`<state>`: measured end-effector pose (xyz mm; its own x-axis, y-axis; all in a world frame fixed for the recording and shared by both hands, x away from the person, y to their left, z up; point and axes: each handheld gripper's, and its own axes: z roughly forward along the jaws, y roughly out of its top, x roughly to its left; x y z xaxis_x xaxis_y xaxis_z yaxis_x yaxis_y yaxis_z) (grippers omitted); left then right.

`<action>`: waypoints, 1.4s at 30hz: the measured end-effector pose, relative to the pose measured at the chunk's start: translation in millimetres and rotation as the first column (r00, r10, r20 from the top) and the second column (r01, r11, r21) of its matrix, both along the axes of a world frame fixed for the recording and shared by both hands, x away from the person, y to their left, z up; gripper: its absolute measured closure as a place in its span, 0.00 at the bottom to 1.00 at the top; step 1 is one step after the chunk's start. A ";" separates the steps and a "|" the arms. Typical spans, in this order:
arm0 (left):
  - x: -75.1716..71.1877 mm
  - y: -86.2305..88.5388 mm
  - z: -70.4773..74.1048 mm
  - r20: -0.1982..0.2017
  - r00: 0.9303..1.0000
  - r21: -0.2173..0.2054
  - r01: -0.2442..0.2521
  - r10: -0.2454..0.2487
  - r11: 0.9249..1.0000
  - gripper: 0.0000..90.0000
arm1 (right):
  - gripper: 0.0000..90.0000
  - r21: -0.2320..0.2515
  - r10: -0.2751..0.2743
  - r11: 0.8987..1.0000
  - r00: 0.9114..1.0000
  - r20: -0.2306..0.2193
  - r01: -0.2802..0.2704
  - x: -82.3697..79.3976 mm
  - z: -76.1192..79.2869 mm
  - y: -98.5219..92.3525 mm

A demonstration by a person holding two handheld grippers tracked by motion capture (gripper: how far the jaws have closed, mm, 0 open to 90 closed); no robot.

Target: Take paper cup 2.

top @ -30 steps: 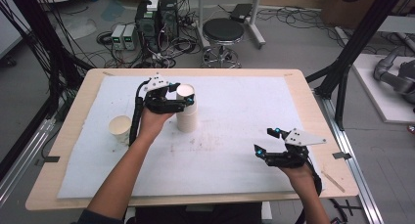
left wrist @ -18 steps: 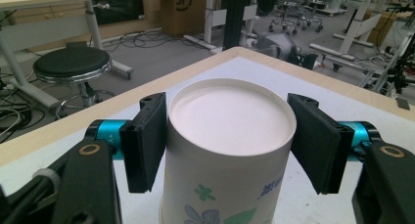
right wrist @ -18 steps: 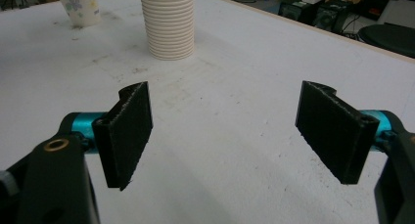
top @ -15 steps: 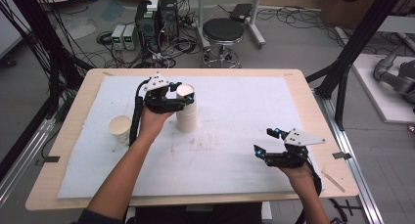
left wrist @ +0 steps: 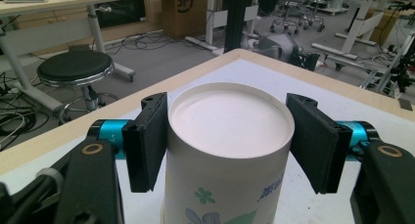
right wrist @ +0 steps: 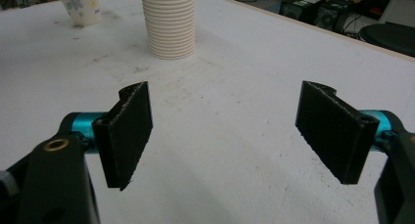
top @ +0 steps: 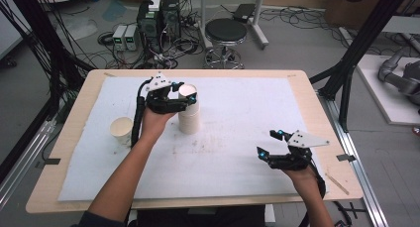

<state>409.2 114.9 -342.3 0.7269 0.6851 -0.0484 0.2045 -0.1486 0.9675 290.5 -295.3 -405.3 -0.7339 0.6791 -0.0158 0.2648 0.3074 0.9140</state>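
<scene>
White paper cups are seen in the high view as an upside-down stack (top: 188, 113) on the table mat (top: 237, 152), with the left gripper (top: 190, 94) at its top cup and a single cup (top: 121, 130) standing apart to the left. In the left gripper view the jaws, having just been closing, are pinched on the top cup (left wrist: 230, 136) just under its upturned base; a light, straight-up pull is judged best so that only one cup is freed uncrushed. In the right gripper view the right gripper (right wrist: 222, 131) is spread wide over bare mat.

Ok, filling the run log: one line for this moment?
left gripper: jaws just closed on top upside-down white paper cup of stack | right gripper: open, above white mat | single upright paper cup: untouched
</scene>
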 end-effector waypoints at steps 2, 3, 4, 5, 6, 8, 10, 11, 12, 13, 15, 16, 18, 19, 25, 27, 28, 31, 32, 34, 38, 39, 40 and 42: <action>0.1 0.2 3.1 0.006 1.000 -0.004 0.002 -0.002 1.000 0.39 | 0.25 -0.001 0.001 1.000 1.000 0.001 -0.001 0.0 0.1 0.0; -0.2 -0.1 4.6 0.009 1.000 -0.010 -0.002 0.002 1.000 0.39 | 0.25 -0.001 0.000 1.000 1.000 0.001 0.000 -0.1 0.1 0.0; -0.3 0.0 6.4 0.012 1.000 -0.011 -0.002 0.002 1.000 0.39 | 0.25 -0.001 0.000 1.000 1.000 0.003 0.000 0.0 0.3 -0.2; -0.2 0.4 8.0 0.016 1.000 -0.012 0.000 0.000 1.000 0.39 | 0.25 0.001 0.000 1.000 1.000 0.001 0.000 -0.2 0.5 -0.1; -0.3 0.4 9.6 0.017 1.000 -0.016 -0.001 0.001 1.000 0.39 | 0.25 0.001 0.000 1.000 1.000 0.001 0.000 -0.3 0.6 -0.2; -0.8 0.4 13.3 0.028 1.000 -0.016 -0.007 0.007 1.000 0.39 | 0.25 0.001 0.000 1.000 1.000 0.001 0.000 -0.3 0.5 -0.3; -1.2 1.1 17.6 0.035 0.999 -0.022 -0.005 0.006 1.000 0.39 | 0.25 0.002 -0.002 1.000 1.000 0.000 0.002 -0.6 0.4 -0.3; -1.6 1.2 19.9 0.040 0.999 -0.022 -0.006 0.007 1.000 0.39 | 0.25 0.000 -0.002 1.000 1.000 0.000 0.002 -0.6 0.4 -0.4; -2.1 1.4 22.3 0.045 0.999 -0.024 -0.006 0.007 1.000 0.39 | 0.25 0.001 -0.001 1.000 1.000 0.000 0.001 -0.6 0.4 -0.3; -2.6 1.6 24.7 0.049 0.999 -0.027 -0.004 0.005 1.000 0.39 | 0.25 0.001 -0.002 1.000 1.000 -0.001 0.002 -0.6 0.4 -0.3; -3.9 1.9 29.8 0.063 0.998 -0.033 -0.008 0.010 0.999 0.39 | 0.25 0.002 -0.002 1.000 1.000 -0.002 0.002 -0.5 0.4 -0.3; -4.3 2.1 32.0 0.065 0.998 -0.034 -0.008 0.010 0.999 0.39 | 0.25 0.001 -0.002 1.000 1.000 -0.002 0.002 -0.6 0.5 -0.3; -6.3 3.4 38.7 0.079 0.997 -0.049 -0.007 0.011 0.999 0.39 | 0.25 0.000 0.000 1.000 1.000 0.001 0.000 -0.5 0.6 -0.4; -7.0 3.6 41.2 0.081 0.997 -0.051 -0.007 0.011 0.999 0.39 | 0.25 0.000 0.000 1.000 1.000 0.001 0.000 -0.7 0.7 -0.3; -13.3 8.2 59.9 0.110 0.994 -0.086 -0.002 0.012 0.996 0.39 | 0.25 0.004 0.000 1.000 1.000 0.001 0.000 -1.2 1.4 0.2; -15.4 10.5 64.9 0.118 0.993 -0.093 0.002 0.009 0.996 0.39 | 0.25 0.006 0.000 1.000 1.000 0.000 0.000 -1.3 1.4 0.2; -16.7 11.8 67.1 0.121 0.993 -0.099 0.003 0.009 0.995 0.39 | 0.25 0.005 0.000 1.000 1.000 -0.001 0.000 -1.4 1.3 0.3; -20.6 15.9 72.4 0.125 0.992 -0.116 0.010 0.005 0.993 0.39 | 0.25 0.002 0.001 1.000 1.000 -0.002 -0.001 -1.3 0.9 0.4; -22.0 17.1 73.9 0.126 0.992 -0.120 0.014 0.001 0.993 0.39 | 0.25 0.004 0.001 1.000 1.000 -0.003 -0.001 -1.3 0.8 0.6; -25.5 19.5 76.9 0.129 0.992 -0.121 0.020 -0.005 0.992 0.39 | 0.25 0.003 0.001 1.000 1.000 -0.007 -0.001 -1.3 0.4 0.8; -35.0 25.8 83.2 0.142 0.990 -0.135 0.036 -0.016 0.990 0.39 | 0.25 0.001 0.001 1.000 1.000 -0.005 -0.001 -0.8 -0.1 1.1; -37.5 27.5 84.9 0.147 0.989 -0.133 0.038 -0.018 0.990 0.39 | 0.25 0.002 0.000 1.000 1.000 -0.010 0.000 -1.0 -0.1 1.5; -40.2 29.0 86.5 0.153 0.988 -0.130 0.041 -0.021 0.991 0.39 | 0.25 -0.001 0.004 1.000 1.000 -0.008 -0.004 -0.8 -0.3 1.6; -44.6 31.3 88.6 0.159 0.987 -0.129 0.048 -0.027 0.990 0.39 | 0.25 -0.003 0.003 1.000 1.000 -0.007 -0.003 -0.5 -0.3 2.2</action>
<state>364.7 146.2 -253.6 0.7579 0.6521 -0.0199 0.0452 -0.0222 0.9987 289.9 -293.1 -405.6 -0.7360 0.6768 -0.0128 0.2702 0.3112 0.9111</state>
